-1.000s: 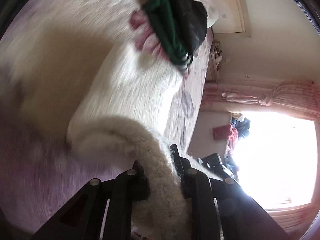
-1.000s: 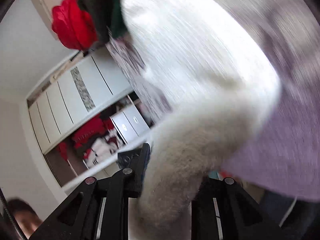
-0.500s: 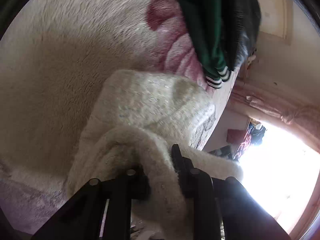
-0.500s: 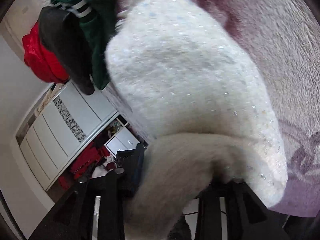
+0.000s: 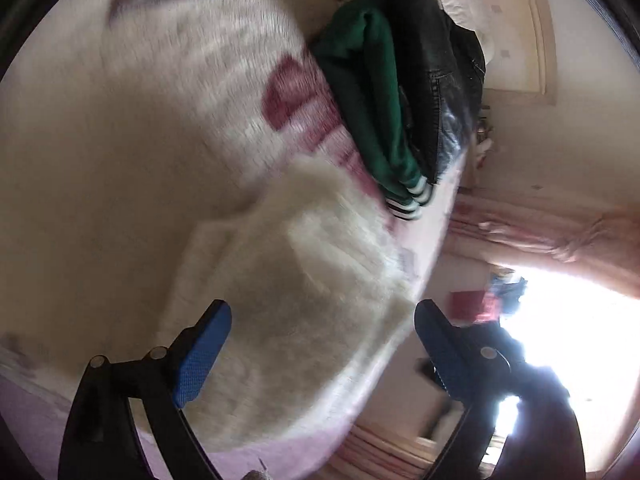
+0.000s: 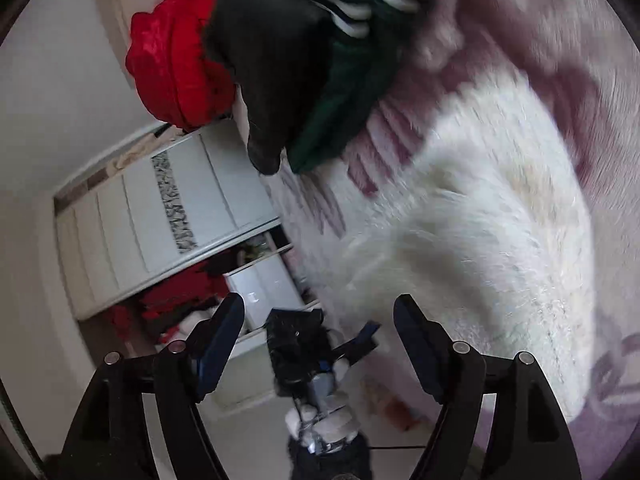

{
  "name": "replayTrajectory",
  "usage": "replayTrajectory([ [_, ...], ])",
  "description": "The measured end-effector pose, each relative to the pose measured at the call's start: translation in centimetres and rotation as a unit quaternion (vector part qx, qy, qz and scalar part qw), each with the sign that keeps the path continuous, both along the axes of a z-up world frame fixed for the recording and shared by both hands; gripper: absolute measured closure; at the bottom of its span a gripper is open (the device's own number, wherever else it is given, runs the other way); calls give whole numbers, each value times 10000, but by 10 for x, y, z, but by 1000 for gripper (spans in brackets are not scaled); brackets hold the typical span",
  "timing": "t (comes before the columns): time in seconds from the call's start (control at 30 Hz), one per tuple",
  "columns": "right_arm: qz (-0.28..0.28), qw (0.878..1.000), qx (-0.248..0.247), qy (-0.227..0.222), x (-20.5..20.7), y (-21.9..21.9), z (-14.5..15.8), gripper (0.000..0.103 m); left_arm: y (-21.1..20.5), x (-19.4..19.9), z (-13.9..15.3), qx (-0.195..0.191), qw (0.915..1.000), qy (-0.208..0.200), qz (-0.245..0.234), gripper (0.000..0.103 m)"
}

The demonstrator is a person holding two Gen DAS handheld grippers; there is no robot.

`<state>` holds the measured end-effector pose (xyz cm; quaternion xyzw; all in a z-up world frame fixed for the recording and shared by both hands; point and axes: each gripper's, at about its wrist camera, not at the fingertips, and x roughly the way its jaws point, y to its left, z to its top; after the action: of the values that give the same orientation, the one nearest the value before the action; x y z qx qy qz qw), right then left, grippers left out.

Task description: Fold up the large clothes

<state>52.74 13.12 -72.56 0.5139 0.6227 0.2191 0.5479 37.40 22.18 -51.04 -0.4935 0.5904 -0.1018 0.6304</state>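
The fuzzy white sweater (image 5: 320,300) lies folded in a thick bundle on the bed, resting on a pale plush blanket (image 5: 120,160) with dark pink patches. Seen from the right wrist view, the same sweater (image 6: 500,248) sits near the bed's edge, its nap blurred by motion.

The left gripper (image 5: 322,320) hangs over the near part of the sweater with its jaws opening wide; the blue pads (image 5: 204,352) stand clear on either side and nothing is pinched between them. The right gripper (image 6: 320,312) also has its jaws opening, and no cloth is caught between its fingers; the sweater lies just beyond and to the right of its right finger. Between those fingers, lower down, the other hand-held tool (image 6: 308,360) shows, gripped by a gloved hand (image 6: 324,424).

Further along the bed, just past the sweater, a green garment (image 5: 372,108) with white-striped cuffs lies folded, with a black leather jacket (image 5: 436,80) lying against it and a red garment (image 6: 172,60) behind both.

Off the bed, a white wardrobe (image 6: 160,220) with panelled doors stands against the wall, one section open with red clothes inside. On the other side, pink curtains (image 5: 560,236) frame a very bright window (image 5: 580,340).
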Motion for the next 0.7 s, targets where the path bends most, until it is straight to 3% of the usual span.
replayTrajectory([
  [0.07, 474, 9944, -897, -312, 1, 0, 19, 24, -1, -2, 13, 776, 9967, -175, -181, 9],
  [0.13, 1091, 9785, -1626, -644, -13, -5, 30, 24, -8, -9, 26, 1443, 9882, -320, -398, 9],
  [0.23, 1934, 9524, -2184, -887, -37, -13, 22, 24, -25, -22, 32, 1911, 9781, -463, -683, 9],
  [0.3, 2329, 9390, -2343, -956, -50, -9, 4, 23, -38, -24, 18, 2101, 9729, -401, -881, 9],
  [0.37, 2486, 9357, -2321, -936, -51, -9, -20, 23, -53, -17, -10, 2407, 9644, -183, -1078, 9],
  [0.43, 2614, 9373, -2128, -886, -48, -12, -55, 23, -58, -7, -39, 2493, 9614, 18, -1165, 6],
  [0.53, 2753, 9437, -1634, -829, -33, -12, -109, 6, -45, 2, -60, 1964, 9773, 116, -791, 3],
  [0.57, 2792, 9469, -1374, -814, -28, -11, -123, 0, -43, 3, -62, 1902, 9788, 123, -754, 3],
  [0.7, 2708, 9559, -740, -867, -18, -4, -138, 0, -37, 1, -59, 2037, 9759, 32, -781, 3],
])
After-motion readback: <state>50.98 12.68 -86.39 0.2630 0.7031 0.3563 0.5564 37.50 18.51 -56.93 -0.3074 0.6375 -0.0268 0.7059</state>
